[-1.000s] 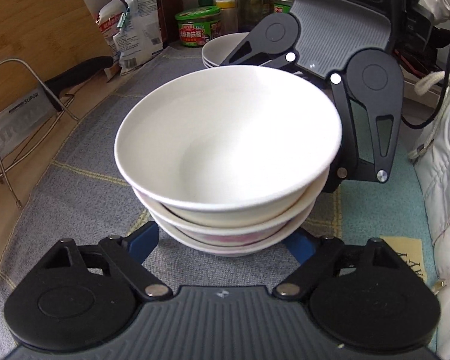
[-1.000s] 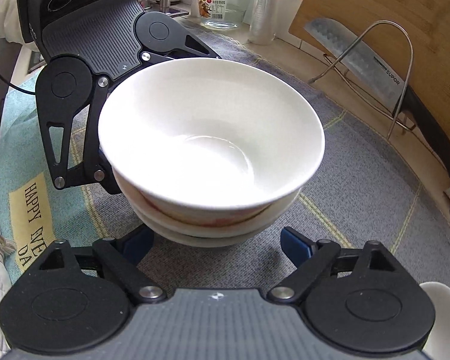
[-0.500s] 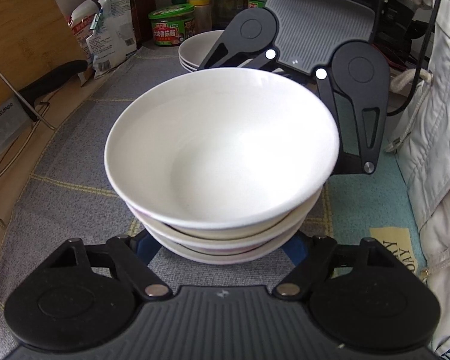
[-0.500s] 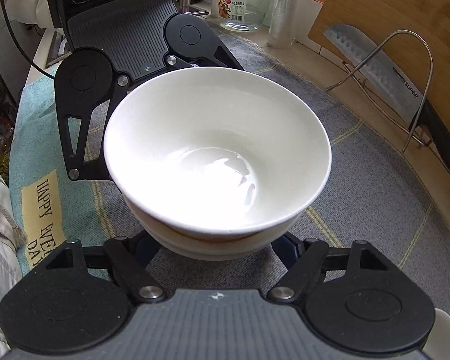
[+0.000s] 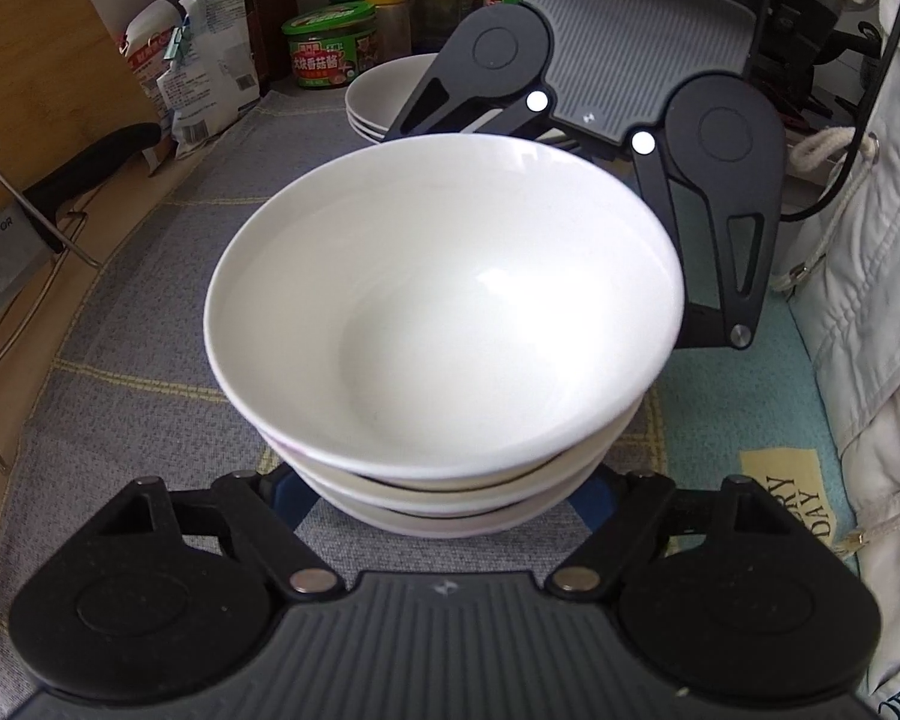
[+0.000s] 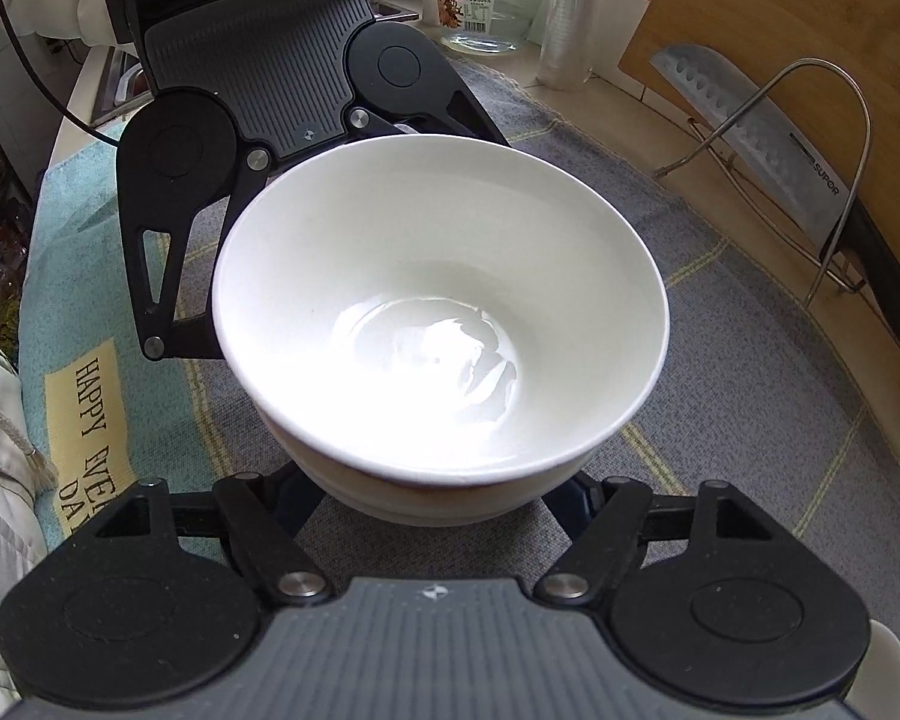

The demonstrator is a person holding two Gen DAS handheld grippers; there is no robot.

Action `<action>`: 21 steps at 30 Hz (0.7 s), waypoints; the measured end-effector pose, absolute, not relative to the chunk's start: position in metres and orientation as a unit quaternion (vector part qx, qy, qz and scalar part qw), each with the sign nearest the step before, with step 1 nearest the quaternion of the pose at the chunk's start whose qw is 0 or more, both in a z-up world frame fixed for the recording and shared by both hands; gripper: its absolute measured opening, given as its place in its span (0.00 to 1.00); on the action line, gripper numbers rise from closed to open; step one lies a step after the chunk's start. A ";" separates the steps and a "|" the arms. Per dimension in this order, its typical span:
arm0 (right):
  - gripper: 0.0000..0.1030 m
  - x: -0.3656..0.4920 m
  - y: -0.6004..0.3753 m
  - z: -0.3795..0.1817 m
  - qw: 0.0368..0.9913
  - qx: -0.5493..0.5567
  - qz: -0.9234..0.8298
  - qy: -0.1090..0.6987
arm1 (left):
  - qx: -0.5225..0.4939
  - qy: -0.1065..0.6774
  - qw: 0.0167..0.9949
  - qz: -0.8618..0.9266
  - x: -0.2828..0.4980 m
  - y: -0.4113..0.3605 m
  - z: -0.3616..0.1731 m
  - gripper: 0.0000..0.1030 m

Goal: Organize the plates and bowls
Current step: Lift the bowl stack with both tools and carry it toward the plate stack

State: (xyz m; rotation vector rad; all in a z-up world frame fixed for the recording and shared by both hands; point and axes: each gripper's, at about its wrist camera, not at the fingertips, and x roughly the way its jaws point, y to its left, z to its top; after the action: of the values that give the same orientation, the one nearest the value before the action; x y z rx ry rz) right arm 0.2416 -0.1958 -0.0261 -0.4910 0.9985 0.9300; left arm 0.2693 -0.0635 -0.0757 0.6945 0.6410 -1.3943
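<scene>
Both grippers are in on one load here: a stack of white bowls [image 5: 444,324], three nested by the look of the rims, sitting over the grey checked cloth [image 5: 150,276]. The left gripper [image 5: 444,501] has its blue fingers [image 5: 285,495] spread either side of the stack's base, and the right gripper [image 6: 441,501] does the same from the opposite side, each facing the other across the bowls. Whether either claw is actually pinching the base or just cradling it, I cannot tell, because the bowls hide the tips. Two-sided support makes sense for a tall, tippy stack. Beyond it, a second pile of plates [image 5: 384,90] waits near the green-lidded tub [image 5: 330,48].
</scene>
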 end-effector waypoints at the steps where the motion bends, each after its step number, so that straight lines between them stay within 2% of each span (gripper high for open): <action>1: 0.78 0.241 -0.195 -0.026 0.749 -0.227 0.424 0.456 | 0.309 0.282 0.667 -0.616 0.269 -0.064 -0.076 0.81; 21: 0.78 0.220 -0.214 0.016 0.751 -0.236 0.425 0.447 | 0.323 0.281 0.672 -0.604 0.253 -0.077 -0.047 0.81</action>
State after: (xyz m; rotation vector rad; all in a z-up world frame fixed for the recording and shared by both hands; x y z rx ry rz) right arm 0.2205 -0.2142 0.0156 -0.5148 0.9769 0.9277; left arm 0.2530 -0.0774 -0.0467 0.7274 0.6329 -1.3607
